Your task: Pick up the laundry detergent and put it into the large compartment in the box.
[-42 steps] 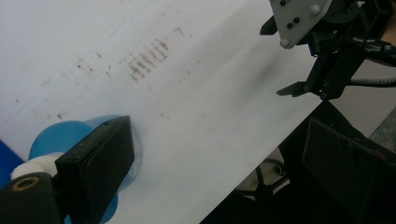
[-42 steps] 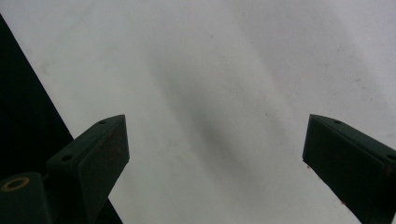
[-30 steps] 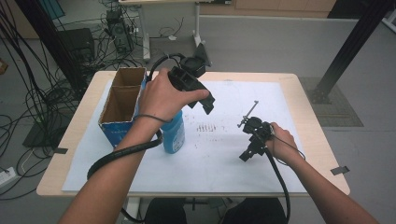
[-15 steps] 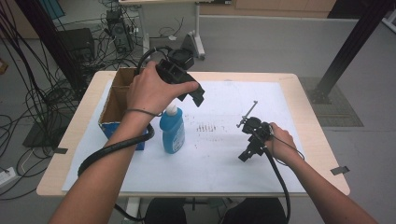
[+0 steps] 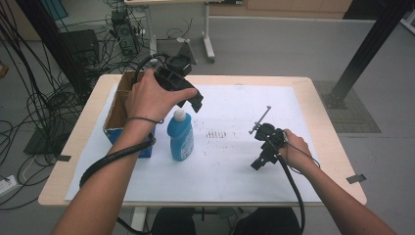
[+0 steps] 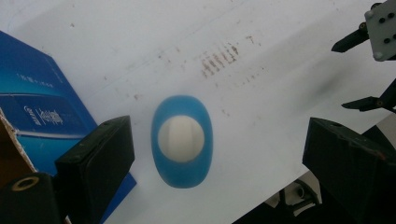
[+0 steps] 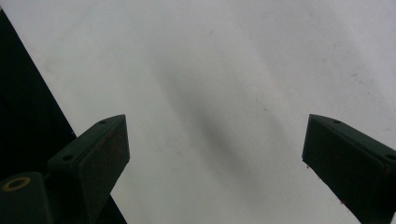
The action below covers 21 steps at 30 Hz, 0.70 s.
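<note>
The left gripper (image 5: 188,98) hangs above the table with its jaws spread wide and nothing between them — in the left gripper view the two black jaws stand far apart at the bottom corners, and the bottle (image 6: 181,140) is seen straight down between them, well below, its white cap (image 6: 180,138) ringed by the blue shoulder. In the high view the gripper sits just above and slightly behind the bottle (image 5: 180,135), clear of the cap, with its cable looping down along the forearm. The bottle stands upright on the white sheet (image 5: 235,161), just beside the open box (image 5: 121,113), whose blue side fills the left edge of the left gripper view. The right gripper (image 5: 260,155) is held low over the sheet on the right, well apart from the bottle; its jaws too are wide open and empty, and the right gripper view looks past them onto bare white paper (image 7: 233,93) with a dark strip at the left edge. Between bottle and right gripper lies a patch of brownish smudges (image 5: 216,133) on the sheet. The sheet covers most of a pale wooden table (image 5: 333,142) — beyond it, grey floor and tangled cables (image 5: 44,98).
</note>
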Each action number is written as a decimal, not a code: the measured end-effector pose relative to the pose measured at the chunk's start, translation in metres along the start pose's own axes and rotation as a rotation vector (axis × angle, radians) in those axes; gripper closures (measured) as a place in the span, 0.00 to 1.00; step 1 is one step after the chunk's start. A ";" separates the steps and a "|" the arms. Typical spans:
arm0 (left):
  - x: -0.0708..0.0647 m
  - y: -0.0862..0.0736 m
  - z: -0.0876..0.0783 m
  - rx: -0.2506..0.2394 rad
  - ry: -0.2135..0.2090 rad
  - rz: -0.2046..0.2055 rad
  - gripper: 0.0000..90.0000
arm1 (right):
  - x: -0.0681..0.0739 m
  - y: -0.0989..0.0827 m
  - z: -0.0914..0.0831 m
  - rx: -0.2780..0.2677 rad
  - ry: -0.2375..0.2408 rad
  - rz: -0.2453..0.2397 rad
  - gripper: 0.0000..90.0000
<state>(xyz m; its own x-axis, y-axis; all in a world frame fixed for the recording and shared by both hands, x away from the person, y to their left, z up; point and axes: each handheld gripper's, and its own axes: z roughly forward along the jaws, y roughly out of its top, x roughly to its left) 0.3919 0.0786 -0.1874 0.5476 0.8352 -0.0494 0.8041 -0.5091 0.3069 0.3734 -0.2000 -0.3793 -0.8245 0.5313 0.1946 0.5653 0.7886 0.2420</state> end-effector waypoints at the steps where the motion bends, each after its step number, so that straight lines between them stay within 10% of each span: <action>1: 0.000 0.000 0.001 0.001 0.002 0.000 0.10 | 0.001 0.000 0.000 0.003 -0.002 0.001 0.08; 21: 0.006 -0.011 0.039 0.043 0.042 -0.011 0.10 | 0.002 -0.001 0.000 0.005 0.003 -0.008 0.08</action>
<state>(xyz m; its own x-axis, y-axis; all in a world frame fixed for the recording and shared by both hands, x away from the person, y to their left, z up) 0.3956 0.0809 -0.2279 0.5291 0.8484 -0.0124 0.8199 -0.5075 0.2649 0.3712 -0.1992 -0.3793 -0.8289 0.5241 0.1957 0.5586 0.7945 0.2383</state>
